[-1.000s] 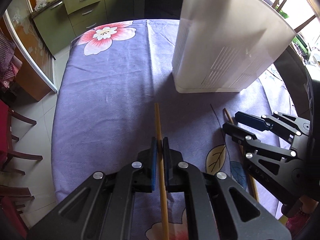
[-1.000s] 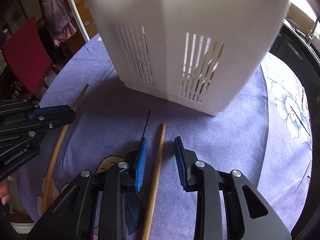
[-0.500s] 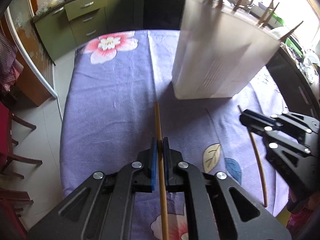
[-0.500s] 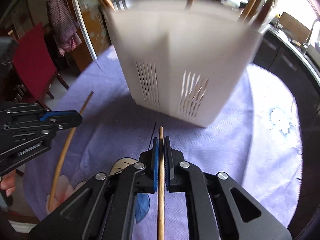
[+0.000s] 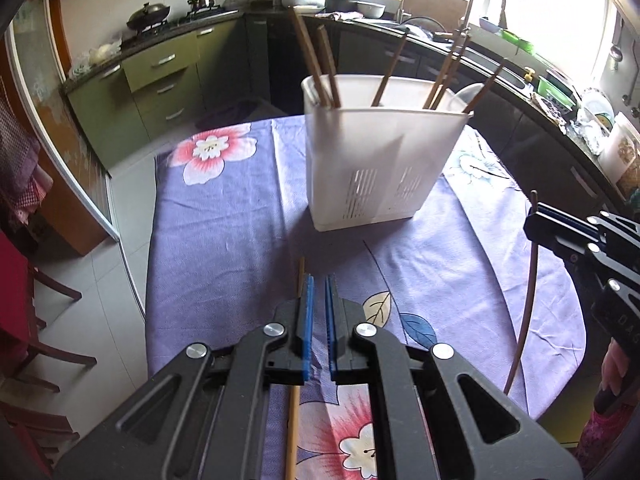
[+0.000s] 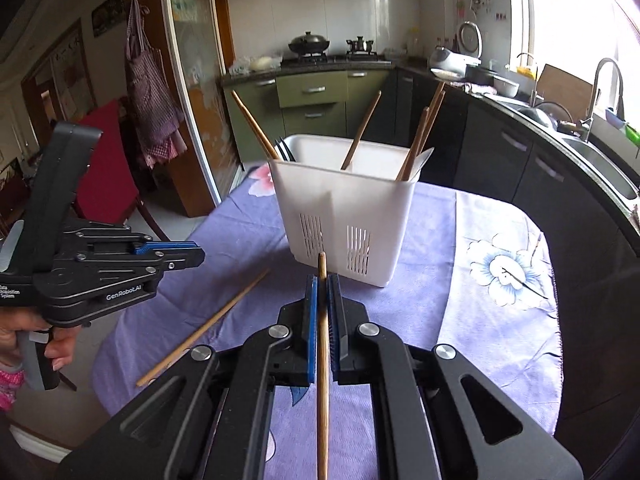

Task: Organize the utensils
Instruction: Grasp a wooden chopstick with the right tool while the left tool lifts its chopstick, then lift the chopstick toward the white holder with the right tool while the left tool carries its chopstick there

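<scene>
A white slotted utensil holder point(image 5: 380, 168) point(image 6: 344, 216) stands on the purple flowered tablecloth with several chopsticks upright in it. My right gripper point(image 6: 322, 280) is shut on a wooden chopstick point(image 6: 322, 380), lifted off the cloth and pointing at the holder. In the left wrist view the right gripper point(image 5: 530, 222) shows at the right, its chopstick point(image 5: 524, 308) hanging down. My left gripper point(image 5: 318, 280) point(image 6: 200, 256) is shut with nothing between its pads. A second chopstick point(image 5: 293, 428) point(image 6: 200, 328) lies on the cloth under it, left of the jaws.
The table's near edge point(image 6: 120, 408) curves below both grippers. A red chair point(image 6: 104, 160) stands beyond the left side. Dark kitchen cabinets and a sink point(image 6: 600, 160) run along the right. A person's hand point(image 6: 24, 336) holds the left gripper's handle.
The right gripper shut on its chopstick and lifted it. Both grippers rose and pulled back from the holder. The left chopstick is no longer between the left pads and lies on the cloth.
</scene>
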`<move>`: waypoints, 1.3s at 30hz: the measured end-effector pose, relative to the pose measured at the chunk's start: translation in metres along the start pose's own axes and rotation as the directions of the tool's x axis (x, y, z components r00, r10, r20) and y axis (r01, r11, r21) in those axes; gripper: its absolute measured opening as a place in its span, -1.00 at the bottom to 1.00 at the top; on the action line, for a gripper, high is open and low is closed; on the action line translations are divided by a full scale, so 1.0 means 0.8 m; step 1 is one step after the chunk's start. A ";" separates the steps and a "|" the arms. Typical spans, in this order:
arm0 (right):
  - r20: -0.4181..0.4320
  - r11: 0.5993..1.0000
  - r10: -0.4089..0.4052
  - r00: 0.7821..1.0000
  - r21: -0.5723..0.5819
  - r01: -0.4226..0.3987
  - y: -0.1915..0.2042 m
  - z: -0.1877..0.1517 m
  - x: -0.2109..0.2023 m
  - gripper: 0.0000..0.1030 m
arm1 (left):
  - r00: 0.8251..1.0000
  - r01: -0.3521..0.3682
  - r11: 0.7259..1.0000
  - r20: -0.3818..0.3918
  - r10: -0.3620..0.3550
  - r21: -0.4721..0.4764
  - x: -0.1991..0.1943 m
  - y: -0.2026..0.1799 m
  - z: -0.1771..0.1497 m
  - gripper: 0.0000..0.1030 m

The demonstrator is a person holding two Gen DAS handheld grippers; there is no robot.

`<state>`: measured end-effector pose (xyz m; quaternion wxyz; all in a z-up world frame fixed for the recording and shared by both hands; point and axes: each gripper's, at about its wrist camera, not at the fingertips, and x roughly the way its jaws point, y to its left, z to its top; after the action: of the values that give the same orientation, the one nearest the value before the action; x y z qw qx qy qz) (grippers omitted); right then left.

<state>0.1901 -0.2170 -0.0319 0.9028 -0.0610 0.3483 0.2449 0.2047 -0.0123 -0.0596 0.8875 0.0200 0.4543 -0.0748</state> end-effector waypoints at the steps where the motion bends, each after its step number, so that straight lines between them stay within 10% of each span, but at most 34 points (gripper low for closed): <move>1: 0.008 1.000 0.003 1.000 0.001 -0.003 -0.003 0.001 -0.004 -0.89 | 1.000 -0.001 1.000 -0.003 0.001 0.004 -0.001 -0.001 0.001 -0.89; 20: 0.121 0.999 0.019 0.992 0.041 -0.024 -0.023 0.003 -0.101 -0.89 | 0.972 -0.008 1.000 -0.233 0.014 0.027 0.143 0.011 0.011 -0.85; 39: 0.124 0.998 0.019 0.992 0.054 -0.025 -0.018 0.006 -0.104 -0.89 | 0.974 -0.025 0.999 -0.224 0.030 0.024 0.131 0.015 0.010 -0.90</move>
<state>0.1471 -0.2616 0.0259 0.9211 -0.0170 0.2992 0.2485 0.2733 -0.0131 -0.1400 0.8313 0.0441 0.5503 -0.0645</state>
